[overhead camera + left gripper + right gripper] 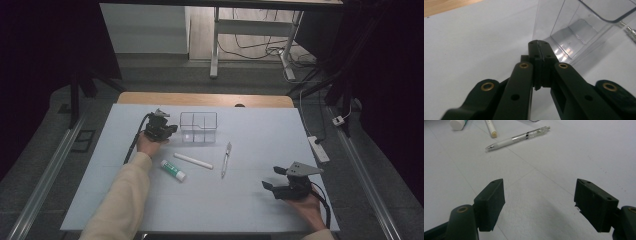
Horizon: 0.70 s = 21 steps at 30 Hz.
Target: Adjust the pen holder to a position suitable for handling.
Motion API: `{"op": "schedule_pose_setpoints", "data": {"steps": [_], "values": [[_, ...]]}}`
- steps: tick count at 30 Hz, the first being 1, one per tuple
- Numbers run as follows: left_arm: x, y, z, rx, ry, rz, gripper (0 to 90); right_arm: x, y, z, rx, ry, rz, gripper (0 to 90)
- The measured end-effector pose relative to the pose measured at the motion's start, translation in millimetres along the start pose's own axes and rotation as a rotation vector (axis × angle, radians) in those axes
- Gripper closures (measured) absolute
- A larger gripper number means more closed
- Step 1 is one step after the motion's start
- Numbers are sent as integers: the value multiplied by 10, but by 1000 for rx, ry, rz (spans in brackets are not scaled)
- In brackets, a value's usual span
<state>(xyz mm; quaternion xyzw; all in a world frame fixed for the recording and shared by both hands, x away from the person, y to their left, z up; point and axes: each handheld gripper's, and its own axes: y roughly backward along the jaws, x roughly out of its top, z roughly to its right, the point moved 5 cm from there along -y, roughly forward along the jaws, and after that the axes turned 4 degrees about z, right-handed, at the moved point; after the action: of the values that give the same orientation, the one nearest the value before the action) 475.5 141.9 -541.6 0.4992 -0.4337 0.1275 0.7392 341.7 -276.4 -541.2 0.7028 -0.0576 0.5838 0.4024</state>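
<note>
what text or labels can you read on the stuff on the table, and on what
None can be read.
Glue stick: green band around the body, any print on it too small to read.
Pen: clear and white barrel, no legible marking.
White stick: plain, no print seen.
Clear organizer box: no label seen.
Left gripper and right gripper: black fingers with brass rivets, no lettering.

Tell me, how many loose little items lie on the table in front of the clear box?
3: a glue stick nearest the left sleeve, a white stick just beyond it, and a pen to their right. Nothing seems hidden.
</note>
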Motion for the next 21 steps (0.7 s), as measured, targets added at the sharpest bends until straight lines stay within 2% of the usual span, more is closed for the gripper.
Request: {"op": "schedule_pose_setpoints", "data": {"steps": [7,9,17,21], "values": [[6,-71,48,-23,-2,-2,889,-17,21,7,-8,-3,0,238],[14,-82,56,-10,-10,-7,888,-19,20,8,-9,-2,-1,238],[61,-114,58,-19,19,-10,889,-24,5,10,-4,-2,-8,238],[111,-158,118,-28,5,-12,889,-26,2,13,-4,-2,-11,238]]}}
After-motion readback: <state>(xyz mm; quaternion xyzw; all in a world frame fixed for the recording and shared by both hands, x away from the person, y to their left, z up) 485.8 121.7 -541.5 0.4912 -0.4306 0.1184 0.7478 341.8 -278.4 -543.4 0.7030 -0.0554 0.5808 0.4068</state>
